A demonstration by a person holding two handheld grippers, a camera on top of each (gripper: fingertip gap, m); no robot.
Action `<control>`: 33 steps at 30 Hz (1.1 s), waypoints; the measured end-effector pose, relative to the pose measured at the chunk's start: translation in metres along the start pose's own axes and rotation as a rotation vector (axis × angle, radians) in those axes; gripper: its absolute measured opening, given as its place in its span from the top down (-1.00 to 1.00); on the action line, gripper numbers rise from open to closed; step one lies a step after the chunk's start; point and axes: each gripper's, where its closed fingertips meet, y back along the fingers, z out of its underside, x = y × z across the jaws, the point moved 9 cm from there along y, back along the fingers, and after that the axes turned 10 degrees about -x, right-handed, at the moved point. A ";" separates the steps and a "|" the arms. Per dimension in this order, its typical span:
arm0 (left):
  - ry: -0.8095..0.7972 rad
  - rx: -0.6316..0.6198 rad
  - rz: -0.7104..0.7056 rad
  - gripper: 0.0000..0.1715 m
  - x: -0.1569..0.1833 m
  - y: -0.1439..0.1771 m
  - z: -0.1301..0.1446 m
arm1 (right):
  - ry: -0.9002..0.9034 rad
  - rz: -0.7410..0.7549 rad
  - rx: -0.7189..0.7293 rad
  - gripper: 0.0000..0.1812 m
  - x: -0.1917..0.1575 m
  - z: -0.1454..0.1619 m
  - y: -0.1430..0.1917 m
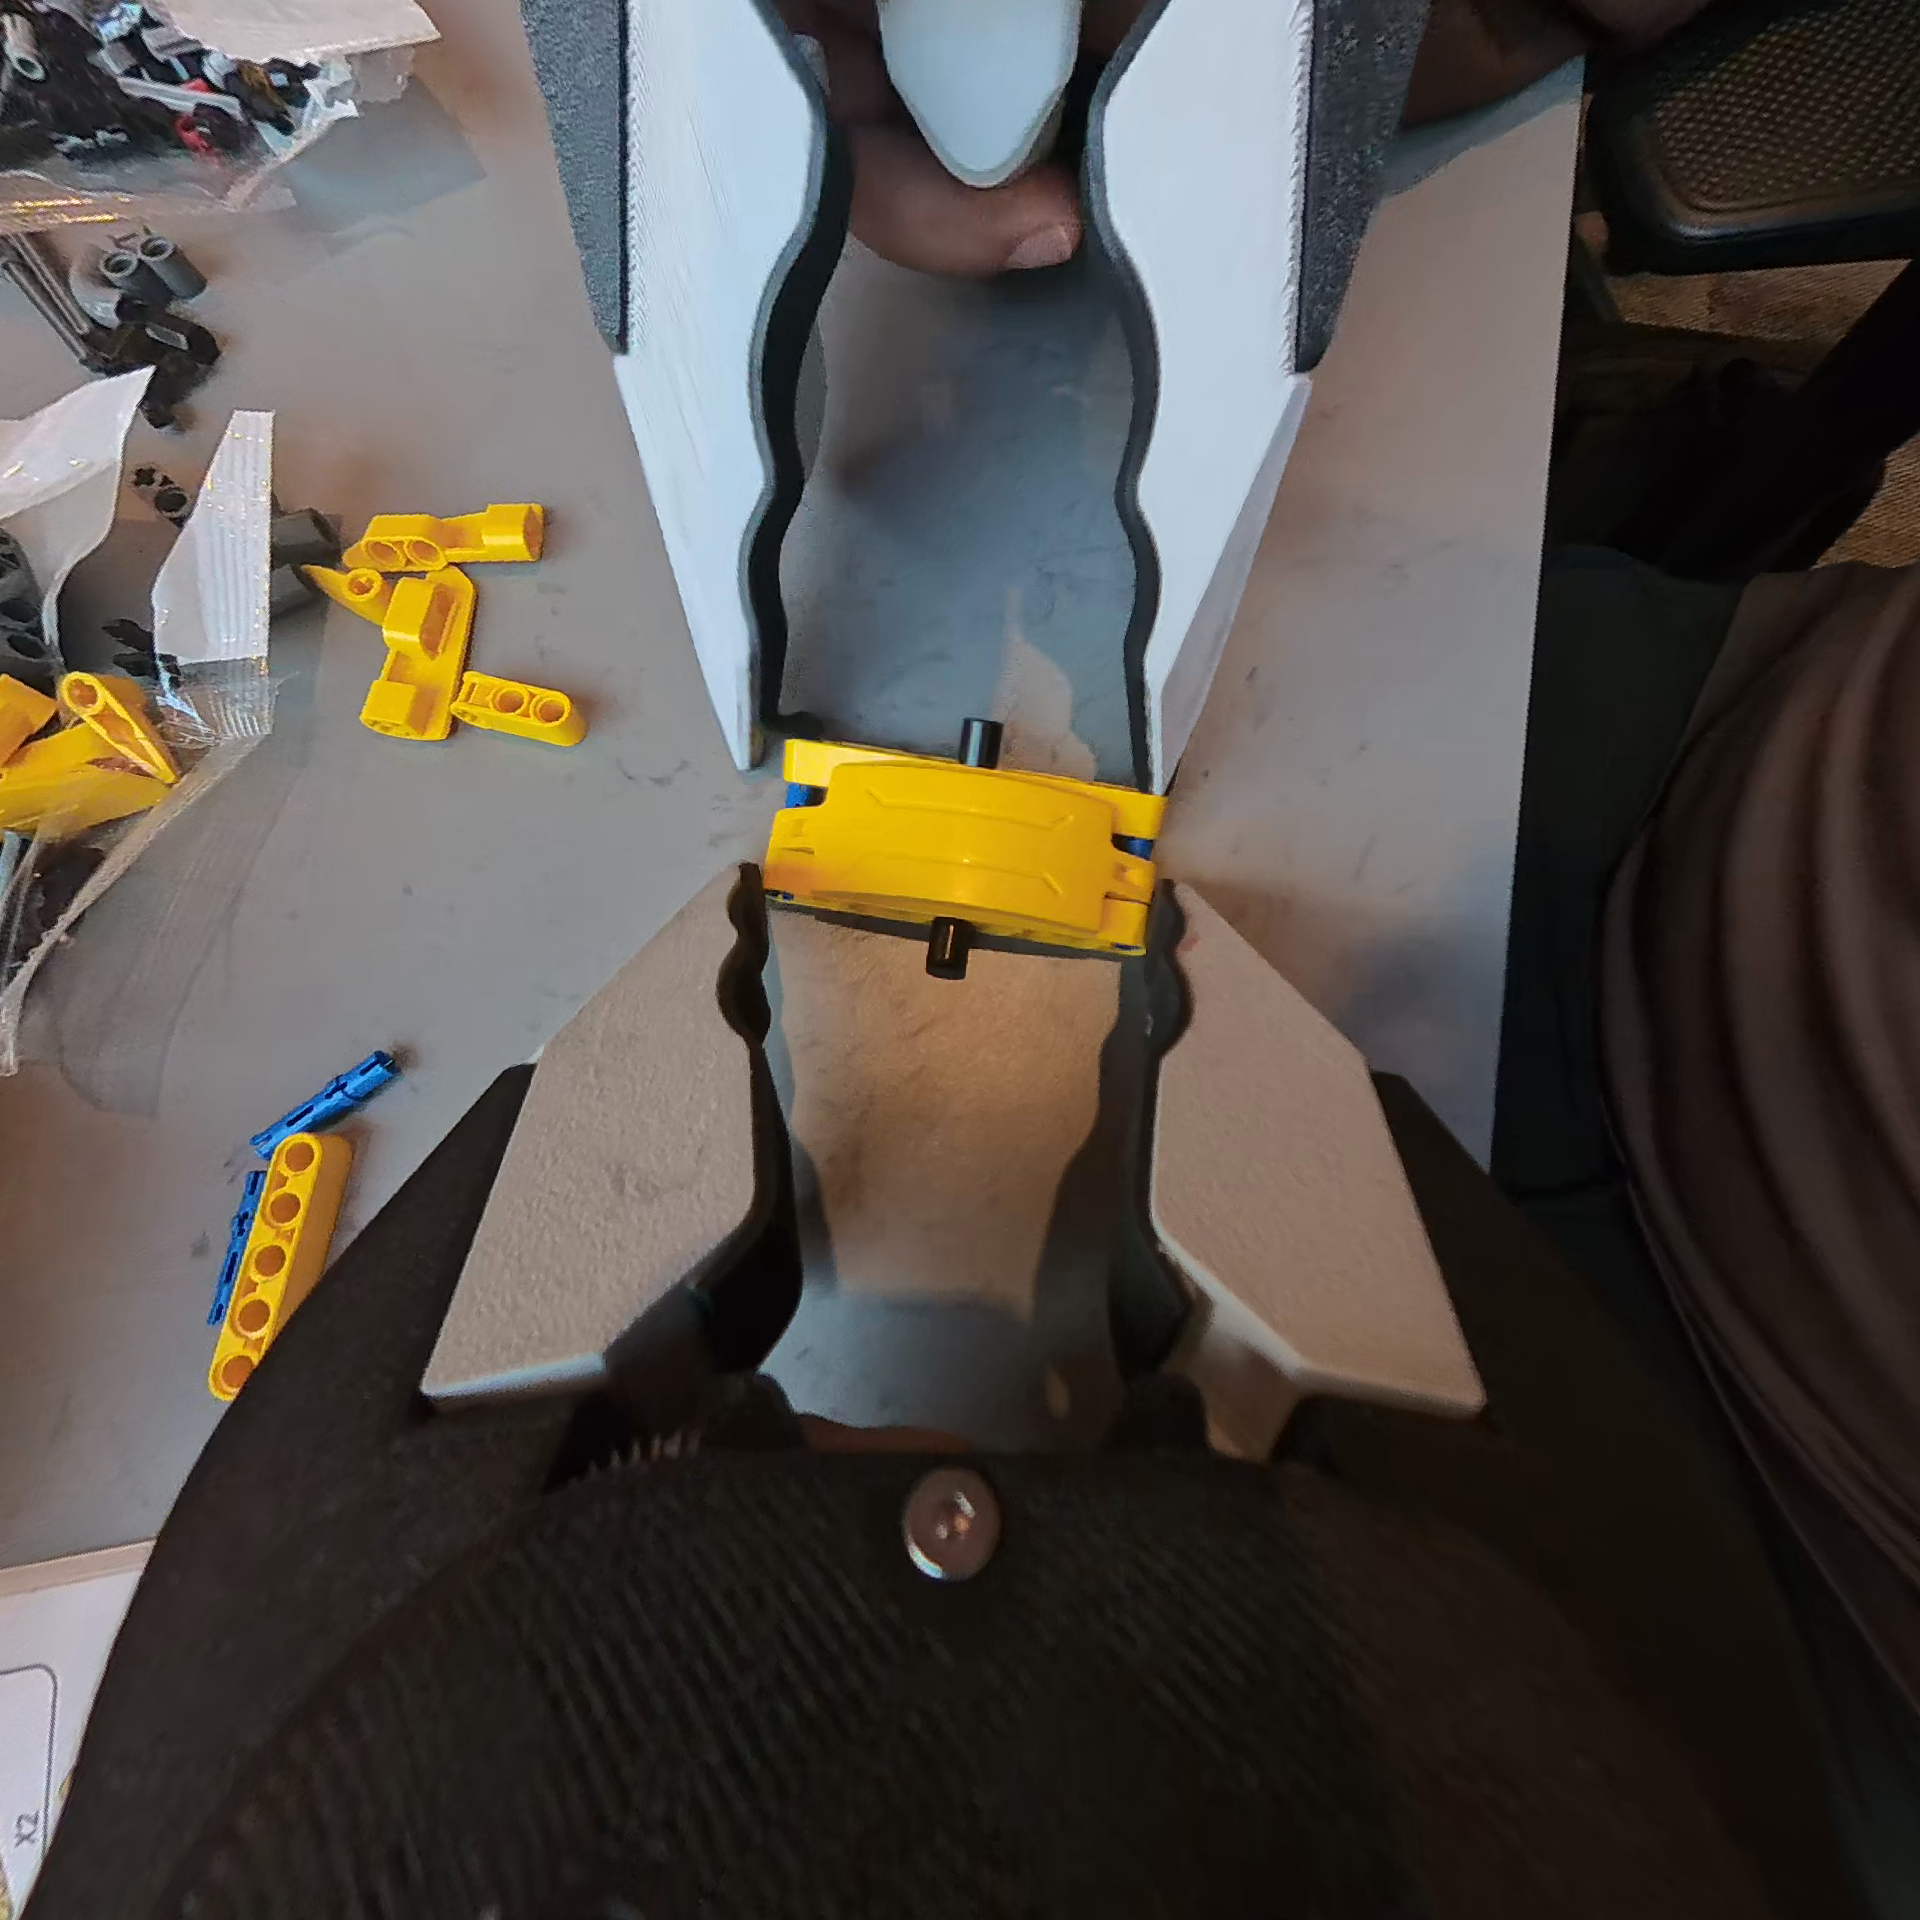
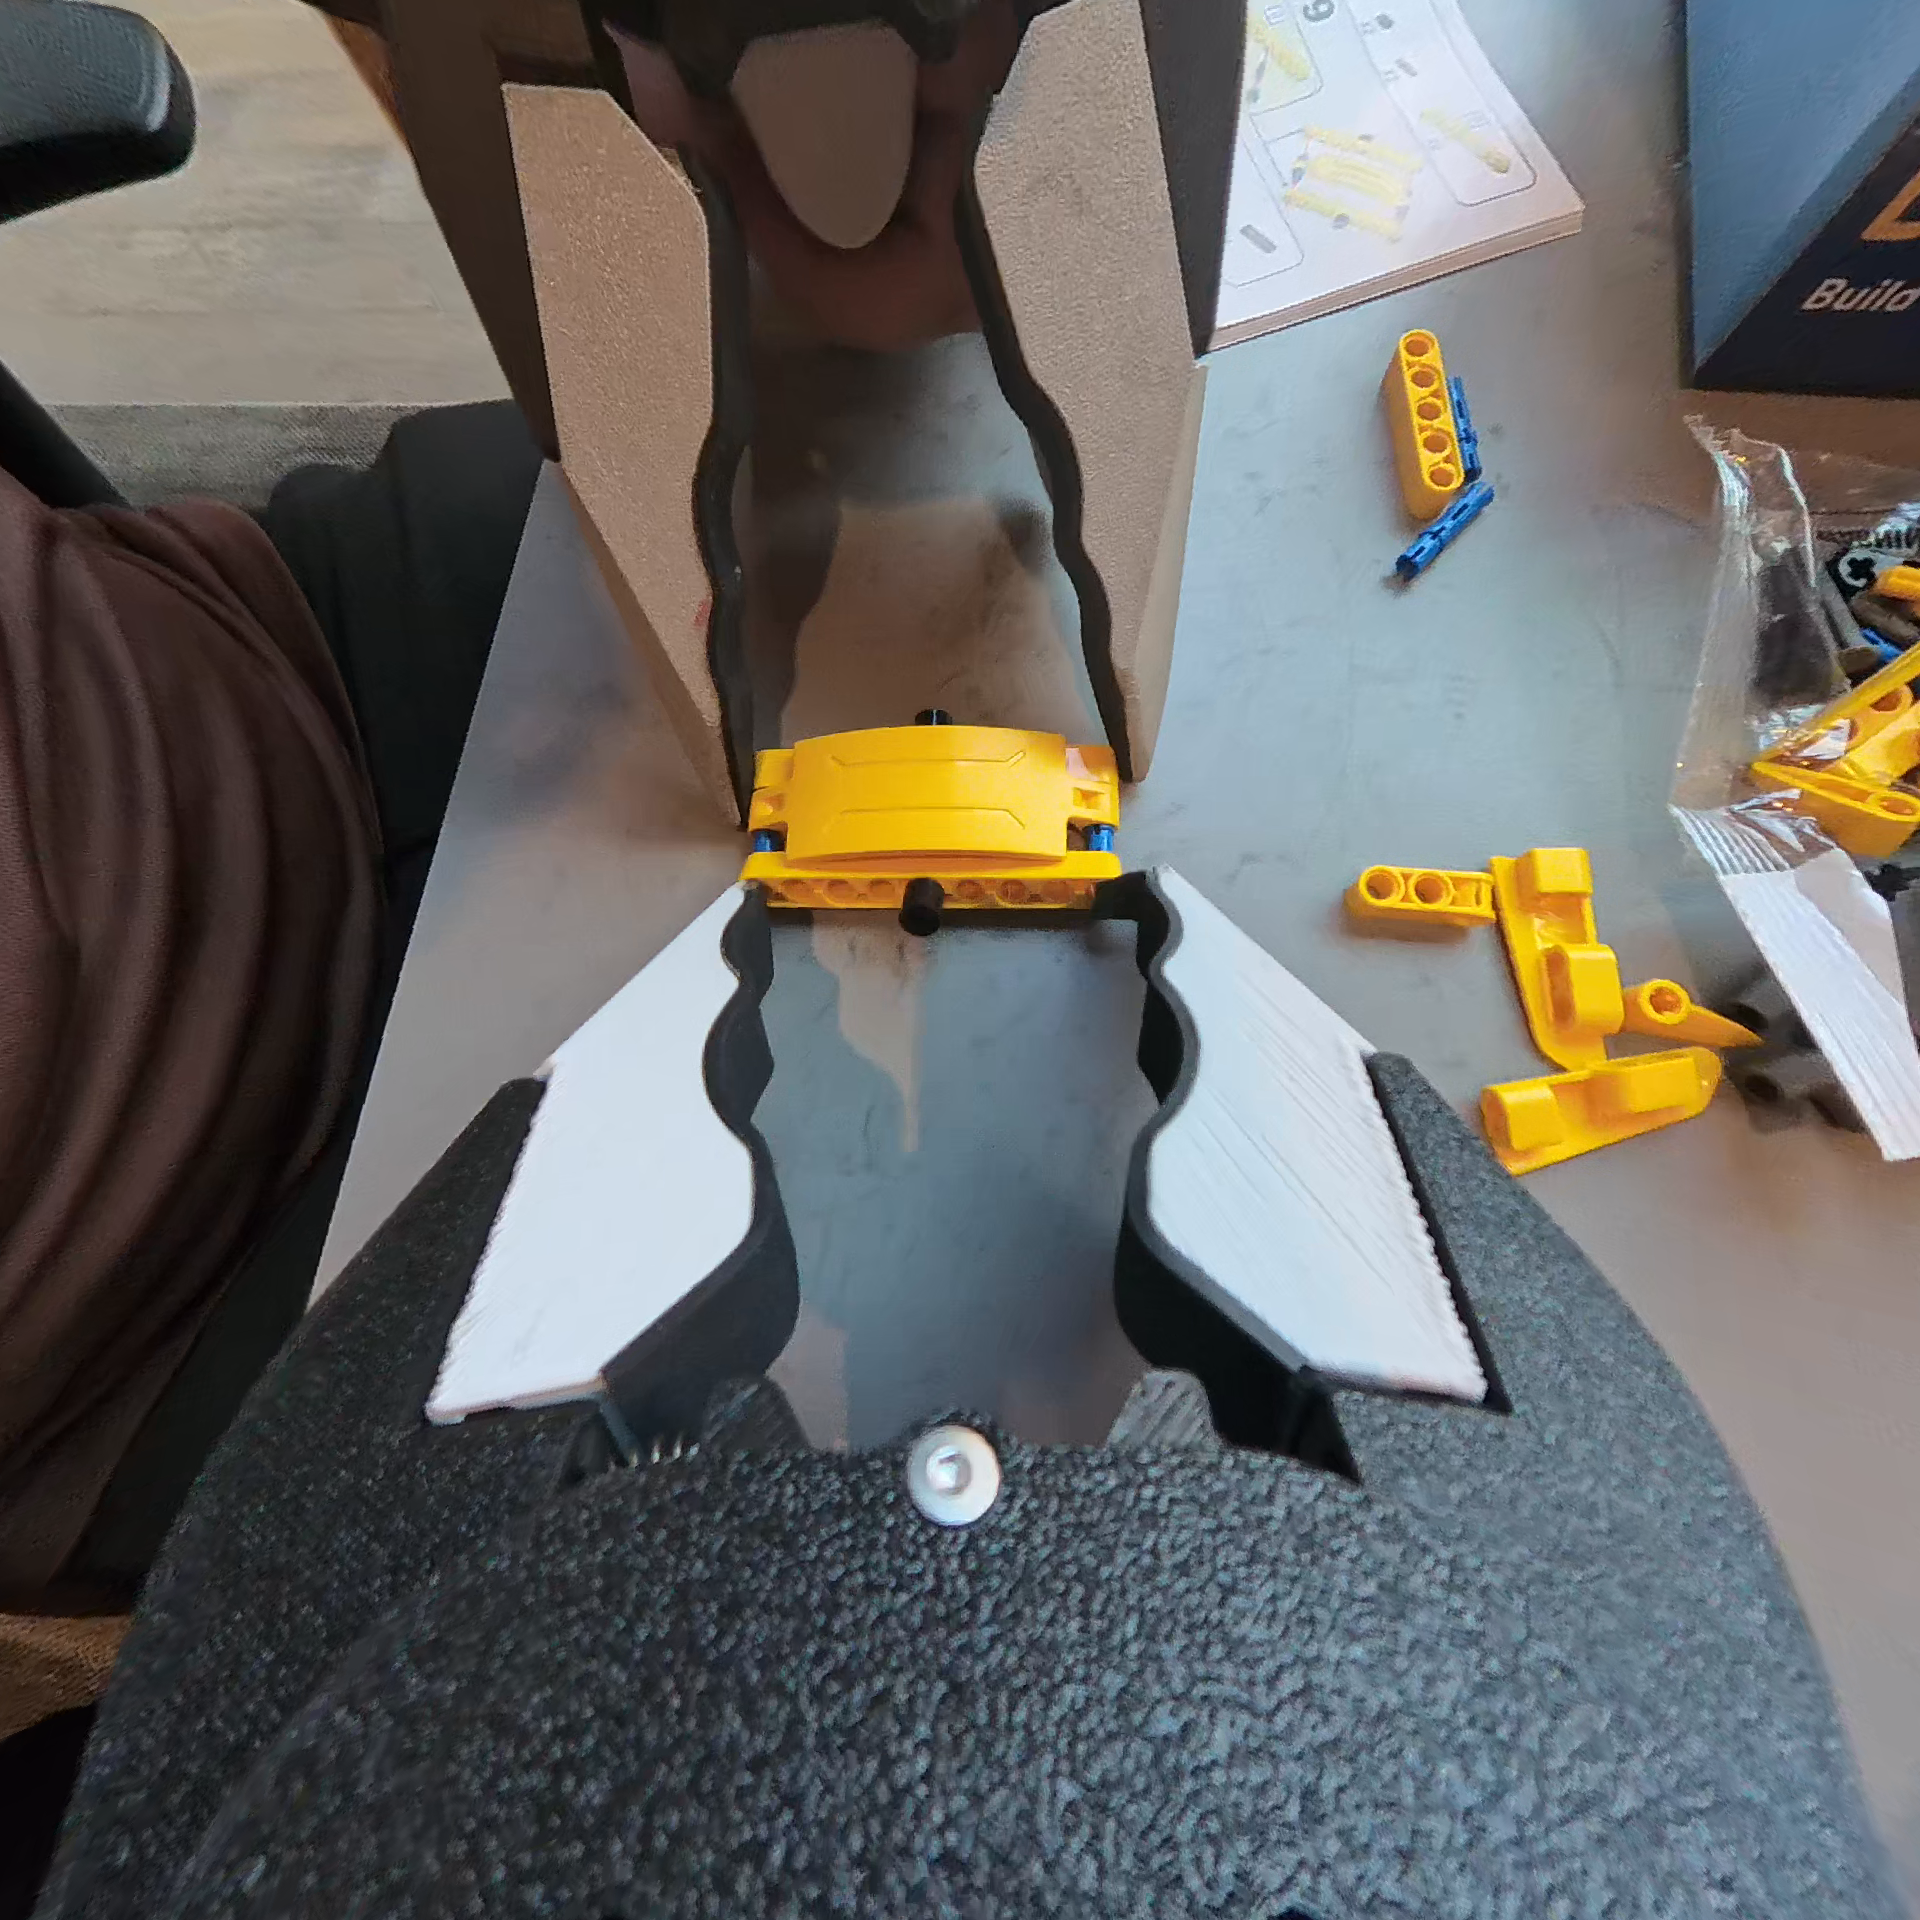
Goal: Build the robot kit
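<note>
- Facing each other over the bench point(image 1: 468, 935), the left gripper point(image 1: 956, 909) and right gripper point(image 2: 940, 899) meet at one yellow assembly point(image 1: 961, 847).
- Assembly: curved yellow panel on yellow holed beams, blue pins at both ends, and a black pin sticking out of each long side. It sits near the bench edge, between the two sets of fingertips. Cannot tell if it rests on the bench or is lifted.
- Left jaws: open only as wide as the assembly, with the tips pressed on its two short ends, gripping it.
- Right jaws: about the same width. The tips sit right at the assembly's edge nearest that gripper, and I cannot tell if they pinch it or just touch.
- Yellow beam point(image 2: 1423, 421) lies flat with blue pins point(image 2: 1444, 530) beside it, apart from the grippers.
- Loose yellow parts point(image 2: 1558, 997) lie in a small cluster on the bench, untouched.
- Clear bags point(image 2: 1766, 582) of dark and yellow parts lie past that cluster.
- Booklet point(image 2: 1382, 156) lies open near a dark blue box point(image 2: 1808, 187).
- Person in a brown top point(image 2: 156, 831) is at the bench edge.
</note>
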 end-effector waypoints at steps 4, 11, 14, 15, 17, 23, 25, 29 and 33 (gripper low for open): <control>-0.007 0.000 0.001 0.16 0.001 0.000 0.000 | 0.004 0.006 0.000 0.21 -0.001 -0.002 -0.001; -0.006 0.003 -0.003 0.15 0.001 0.000 0.000 | 0.034 0.018 -0.003 0.21 -0.003 -0.001 -0.001; 0.001 0.003 -0.007 0.15 0.001 -0.001 0.000 | 0.034 -0.001 0.017 0.20 -0.002 0.000 0.002; 0.001 0.004 -0.006 0.15 0.001 -0.001 -0.001 | 0.038 -0.003 0.023 0.20 -0.002 0.000 0.003; 0.002 0.004 -0.004 0.15 0.001 -0.001 0.000 | 0.048 0.002 0.038 0.21 -0.003 0.001 0.005; 0.010 0.003 -0.012 0.16 0.002 -0.001 -0.001 | 0.059 0.012 0.038 0.24 -0.002 0.006 0.009; 0.013 0.003 -0.015 0.16 0.002 -0.001 -0.001 | 0.058 0.013 0.033 0.24 -0.002 0.008 0.010; 0.022 0.003 -0.023 0.16 0.003 -0.001 -0.002 | 0.043 0.017 0.074 0.24 0.001 0.011 0.017; 0.032 0.002 -0.038 0.16 0.004 -0.001 -0.002 | 0.028 0.018 0.135 0.25 0.003 0.011 0.024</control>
